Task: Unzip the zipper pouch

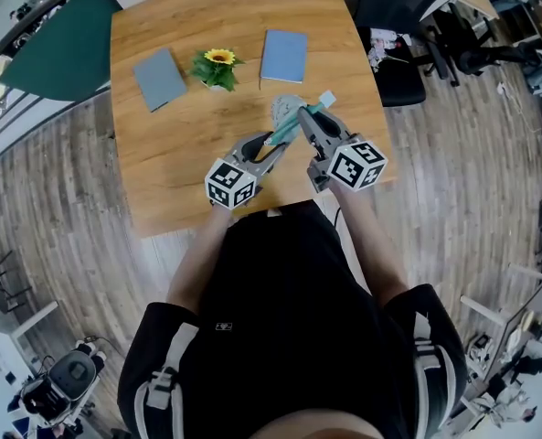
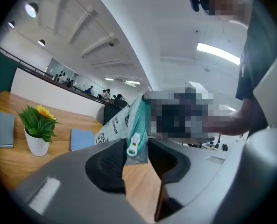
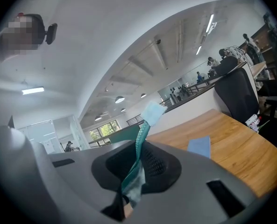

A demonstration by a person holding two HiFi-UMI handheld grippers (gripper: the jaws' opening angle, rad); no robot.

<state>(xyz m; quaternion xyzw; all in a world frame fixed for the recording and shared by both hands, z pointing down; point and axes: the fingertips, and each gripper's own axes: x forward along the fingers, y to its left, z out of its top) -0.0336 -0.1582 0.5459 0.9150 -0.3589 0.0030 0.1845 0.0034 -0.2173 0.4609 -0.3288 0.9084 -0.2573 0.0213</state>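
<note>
A pale mint zipper pouch [image 1: 292,111] with a teal zip hangs in the air over the wooden table [image 1: 170,154], stretched between my two grippers. My right gripper [image 1: 305,119] is shut on one end; in the right gripper view the teal zip edge [image 3: 140,143] runs up out of its closed jaws [image 3: 135,174]. My left gripper [image 1: 276,143] stands open at the other end. In the left gripper view the pouch [image 2: 122,122] reaches in between the jaws [image 2: 137,155], and the white zipper pull [image 2: 134,143] lies in the gap close to the left pad, not clamped.
On the table behind the pouch stand a potted sunflower [image 1: 217,67], a grey notebook [image 1: 159,78] to its left and a blue notebook [image 1: 283,55] to its right. A black chair [image 1: 398,62] is at the table's right side. The person stands at the near edge.
</note>
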